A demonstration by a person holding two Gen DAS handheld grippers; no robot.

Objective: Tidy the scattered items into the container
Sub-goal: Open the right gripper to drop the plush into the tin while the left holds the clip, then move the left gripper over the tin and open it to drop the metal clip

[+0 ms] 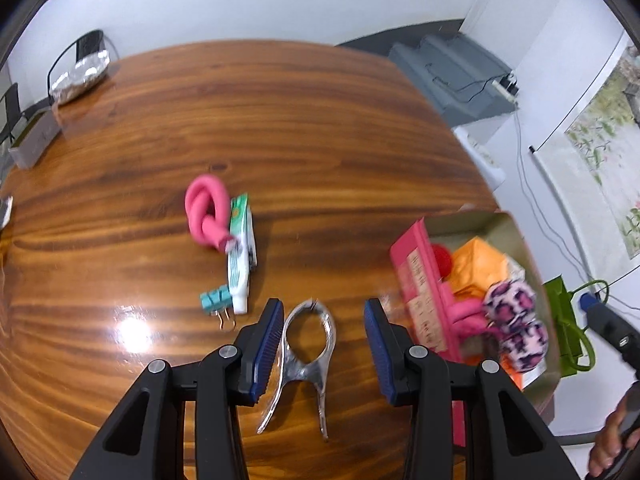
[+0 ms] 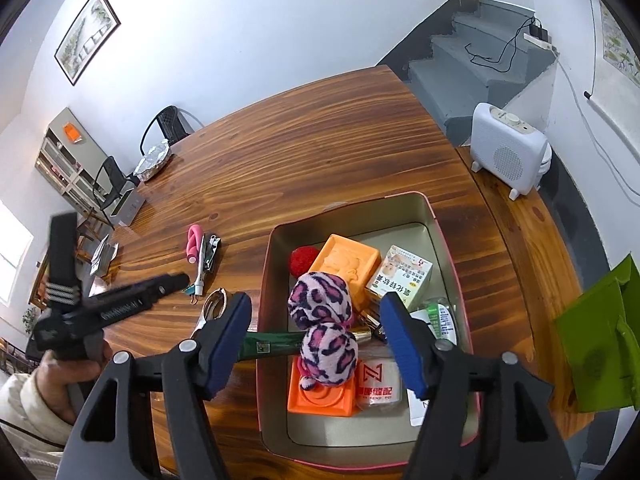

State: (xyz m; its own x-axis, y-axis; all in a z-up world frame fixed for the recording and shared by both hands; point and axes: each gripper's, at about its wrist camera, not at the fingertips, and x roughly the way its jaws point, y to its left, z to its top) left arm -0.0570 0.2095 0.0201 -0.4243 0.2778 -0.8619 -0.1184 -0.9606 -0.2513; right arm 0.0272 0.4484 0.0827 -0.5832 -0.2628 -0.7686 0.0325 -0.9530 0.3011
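On the wooden table (image 1: 280, 120), wide bare room lies beyond the scattered things. Leftmost, a pink foam curler (image 1: 206, 214) touches a toothpaste tube (image 1: 240, 256), teal binder clips (image 1: 216, 300) at its cap. The left gripper (image 1: 324, 344) hangs spread around a metal opener (image 1: 308, 360) lying flat, pads apart from it. To the right, the tin container (image 2: 444, 240) sits near the table's edge. The right gripper (image 2: 316, 340) is spread above it; a leopard-print plush (image 2: 324, 332) rests inside between its fingers, untouched. Blur hides the tin's contents in the left view.
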